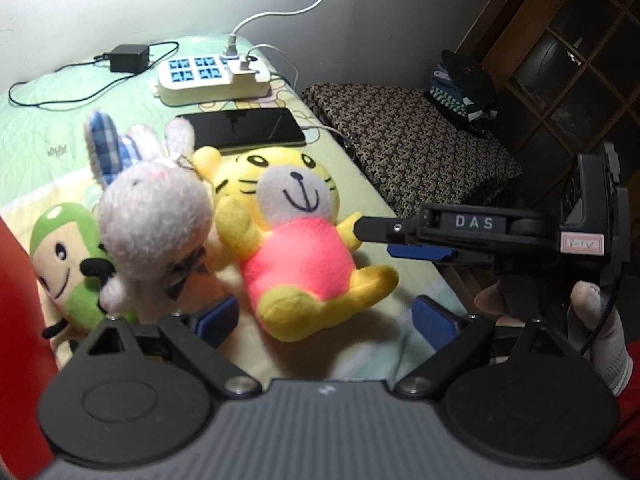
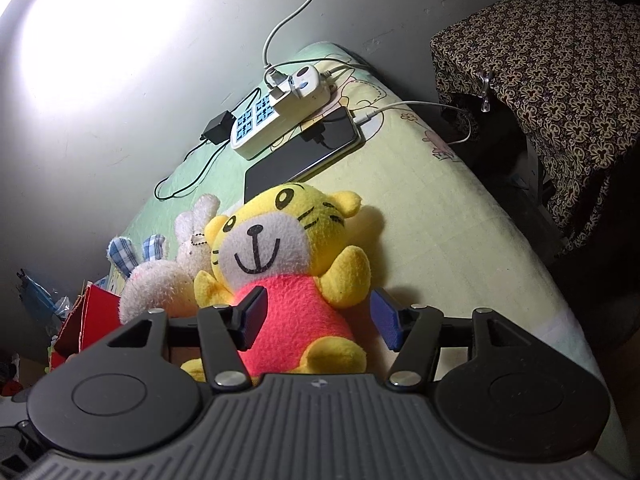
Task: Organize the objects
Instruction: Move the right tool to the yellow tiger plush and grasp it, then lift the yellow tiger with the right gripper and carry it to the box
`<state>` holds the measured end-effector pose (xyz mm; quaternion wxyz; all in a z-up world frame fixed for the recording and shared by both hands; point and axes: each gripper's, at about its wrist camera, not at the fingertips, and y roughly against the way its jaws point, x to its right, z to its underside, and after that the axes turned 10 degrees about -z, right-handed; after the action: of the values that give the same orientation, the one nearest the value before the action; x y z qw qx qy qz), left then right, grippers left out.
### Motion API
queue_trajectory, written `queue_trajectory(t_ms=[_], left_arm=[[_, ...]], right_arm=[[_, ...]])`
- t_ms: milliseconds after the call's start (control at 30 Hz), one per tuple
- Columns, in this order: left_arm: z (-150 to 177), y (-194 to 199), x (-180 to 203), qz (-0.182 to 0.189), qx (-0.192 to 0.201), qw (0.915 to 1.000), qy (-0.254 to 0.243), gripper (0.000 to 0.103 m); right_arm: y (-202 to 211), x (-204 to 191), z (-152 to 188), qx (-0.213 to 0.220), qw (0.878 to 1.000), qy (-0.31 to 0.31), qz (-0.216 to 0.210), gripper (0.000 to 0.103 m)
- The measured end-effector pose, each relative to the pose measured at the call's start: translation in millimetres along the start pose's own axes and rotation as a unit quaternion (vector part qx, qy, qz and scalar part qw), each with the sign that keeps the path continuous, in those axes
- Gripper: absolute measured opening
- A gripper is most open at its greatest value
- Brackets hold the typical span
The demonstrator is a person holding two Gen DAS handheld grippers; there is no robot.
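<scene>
**Plush toys lined up on the bed, both grippers spread**

Toys sit in a row on your pale green and yellow quilt (image 1: 48, 120): a green plush (image 1: 66, 264) at the left, a pale pink rabbit plush (image 1: 154, 216) leaning against it, and a yellow tiger plush (image 1: 288, 216) in a pink shirt lying on its back beside the rabbit.

Your left gripper (image 1: 326, 320) is spread wide, its blue pads hanging over the tiger's legs and the quilt without pressing on anything. Your right gripper (image 2: 322, 320) stands open too, one pad over the tiger's pink belly and the other just off its raised arm; the right wrist view shows no pinch. No earlier view is there to compare.

Behind the toys lie a dark phone (image 1: 244, 126) on a charging cable, a white power strip (image 1: 212, 76) and a black adapter (image 1: 128, 58). A red box (image 2: 86, 320) stands at the left, just beyond the rabbit.
</scene>
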<state>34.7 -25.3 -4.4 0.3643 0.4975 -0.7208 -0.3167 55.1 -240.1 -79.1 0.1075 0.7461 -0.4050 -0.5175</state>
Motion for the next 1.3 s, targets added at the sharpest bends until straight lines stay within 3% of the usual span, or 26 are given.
queue_trajectory(t_ms=[233,433,633,733,833,933,1300], left_arm=[[-17.9,-39.2,7.3,-0.002,-0.028,0.9996,0.003,0.09],[-24.0,-70.8,3.9,-0.016,-0.058,0.9982,0.004,0.09],[-26.4,-82.1,7.2,-0.034,-0.053,0.9978,-0.021,0.092],[-27.3,-84.0,8.8,-0.038,-0.051,0.9976,-0.027,0.092],[-26.0,-81.7,10.7,-0.036,-0.053,0.9974,-0.034,0.092],[-22.1,-75.4,14.0,-0.022,-0.057,0.9974,-0.039,0.09],[8.8,-19.7,36.4,0.028,-0.027,0.9974,-0.061,0.086]], right_arm=[[-16.4,22.7,-10.9,-0.007,1.0,-0.02,-0.021,0.061],[-45.0,29.1,-19.0,-0.043,0.996,-0.023,-0.075,0.063],[-73.0,37.6,-27.3,-0.073,0.988,-0.058,-0.123,0.065],[-79.3,37.1,-26.9,-0.081,0.985,-0.068,-0.139,0.06],[-71.0,35.0,-25.5,-0.084,0.982,-0.067,-0.153,0.049],[-52.5,32.8,-24.1,-0.079,0.982,-0.06,-0.161,0.045],[16.1,8.5,7.6,-0.045,0.988,-0.031,-0.148,0.044]])
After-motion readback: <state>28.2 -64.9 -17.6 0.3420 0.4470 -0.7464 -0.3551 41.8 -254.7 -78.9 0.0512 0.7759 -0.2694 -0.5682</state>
